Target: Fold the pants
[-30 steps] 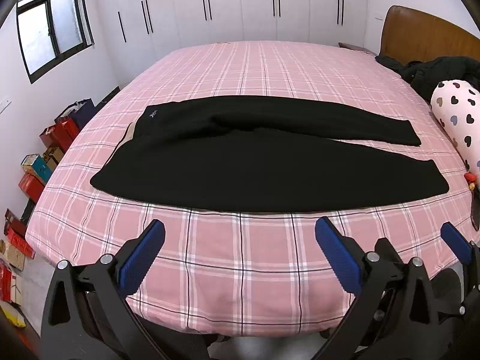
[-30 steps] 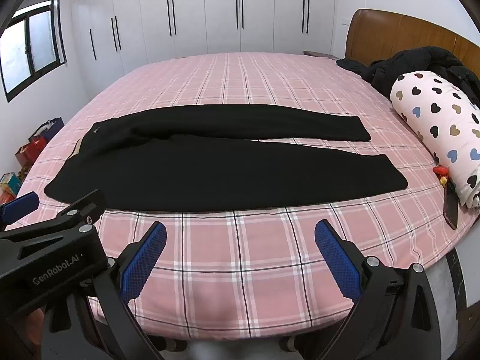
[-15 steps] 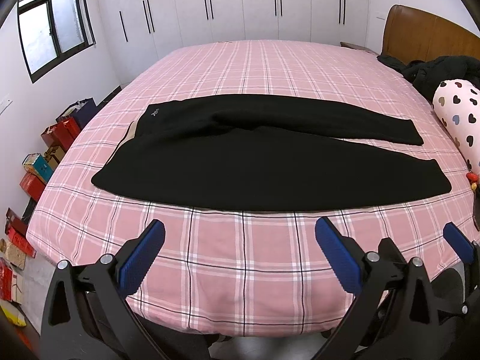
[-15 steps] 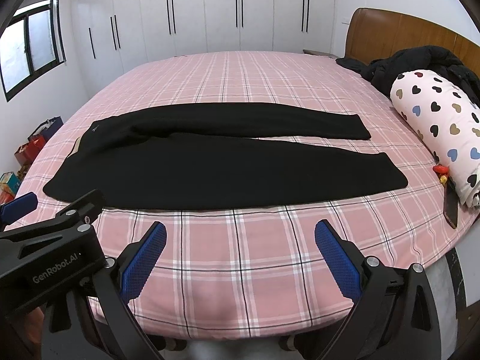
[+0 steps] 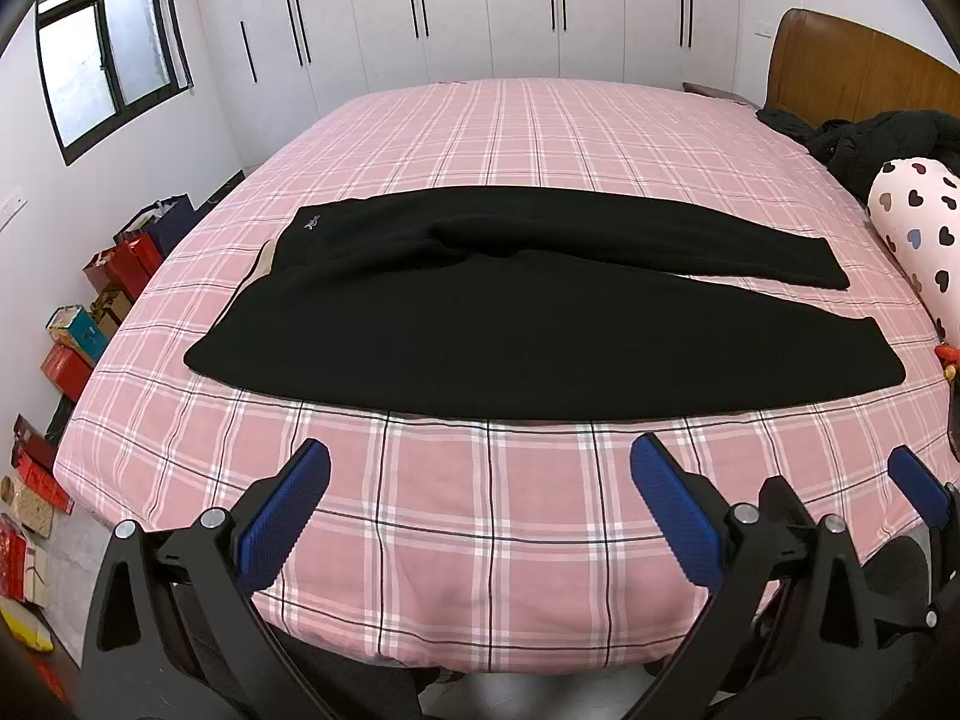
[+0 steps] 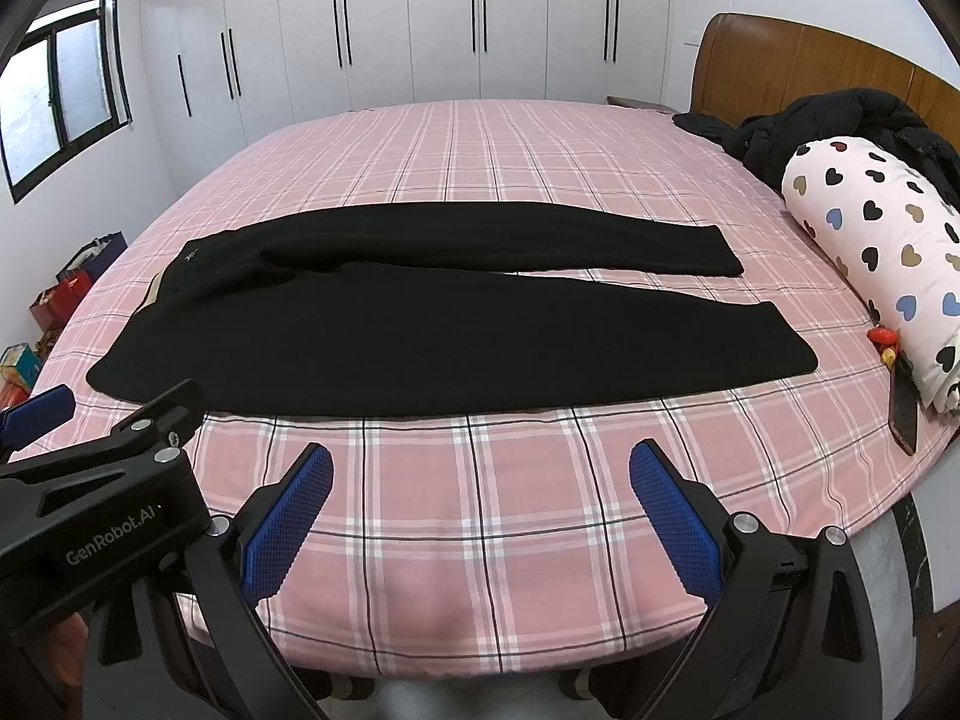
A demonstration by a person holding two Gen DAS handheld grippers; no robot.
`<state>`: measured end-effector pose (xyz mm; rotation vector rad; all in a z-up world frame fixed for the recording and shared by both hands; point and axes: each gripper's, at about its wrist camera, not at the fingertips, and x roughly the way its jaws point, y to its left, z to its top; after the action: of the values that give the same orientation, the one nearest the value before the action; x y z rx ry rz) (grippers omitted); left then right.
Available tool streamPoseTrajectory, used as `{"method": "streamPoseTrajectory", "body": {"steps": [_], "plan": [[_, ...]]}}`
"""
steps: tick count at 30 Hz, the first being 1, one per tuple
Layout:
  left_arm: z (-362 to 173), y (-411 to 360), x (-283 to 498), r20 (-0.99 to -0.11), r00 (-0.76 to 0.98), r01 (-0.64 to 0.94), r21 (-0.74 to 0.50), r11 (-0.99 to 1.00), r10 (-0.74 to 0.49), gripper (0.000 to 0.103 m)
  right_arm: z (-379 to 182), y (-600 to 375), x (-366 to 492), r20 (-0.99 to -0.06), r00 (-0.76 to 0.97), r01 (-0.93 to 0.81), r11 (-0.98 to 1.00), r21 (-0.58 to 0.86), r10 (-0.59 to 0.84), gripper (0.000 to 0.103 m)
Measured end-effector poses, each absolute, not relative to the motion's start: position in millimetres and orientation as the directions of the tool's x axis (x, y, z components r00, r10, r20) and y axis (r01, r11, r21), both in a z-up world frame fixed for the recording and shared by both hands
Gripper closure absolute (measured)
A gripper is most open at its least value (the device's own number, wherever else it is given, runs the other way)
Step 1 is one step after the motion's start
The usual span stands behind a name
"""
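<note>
Black pants (image 5: 540,324) lie flat across the pink plaid bed (image 5: 510,138), waist to the left, both legs stretched to the right; they also show in the right wrist view (image 6: 372,324). My left gripper (image 5: 480,510) is open and empty, above the bed's near edge, short of the pants. My right gripper (image 6: 480,510) is open and empty, also over the near edge, below the pants' middle. The left gripper's body (image 6: 90,480) shows at the left of the right wrist view.
A heart-print bolster (image 6: 888,252) and a dark jacket (image 6: 840,120) lie by the wooden headboard (image 6: 810,60) on the right. A small red item (image 6: 882,336) and a dark flat object (image 6: 903,414) lie beside the bolster. Boxes and bags (image 5: 90,312) stand on the floor at left.
Both grippers have risen and edged slightly forward toward the bed; the pants sit a little higher in view. Both stay open and empty.
</note>
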<state>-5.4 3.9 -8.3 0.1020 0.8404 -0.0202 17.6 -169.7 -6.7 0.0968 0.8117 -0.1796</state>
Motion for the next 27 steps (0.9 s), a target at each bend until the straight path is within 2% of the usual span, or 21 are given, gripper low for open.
{"method": "streamPoseTrajectory", "body": {"steps": [27], "plan": [[-10.7,4.3,-6.9,-0.745,0.666,0.056,0.090,0.994,0.030,0.005,-9.4,-168.7,16.7,-0.734,0.668,0.195,0.981,0.013,-0.123,0.005]]}}
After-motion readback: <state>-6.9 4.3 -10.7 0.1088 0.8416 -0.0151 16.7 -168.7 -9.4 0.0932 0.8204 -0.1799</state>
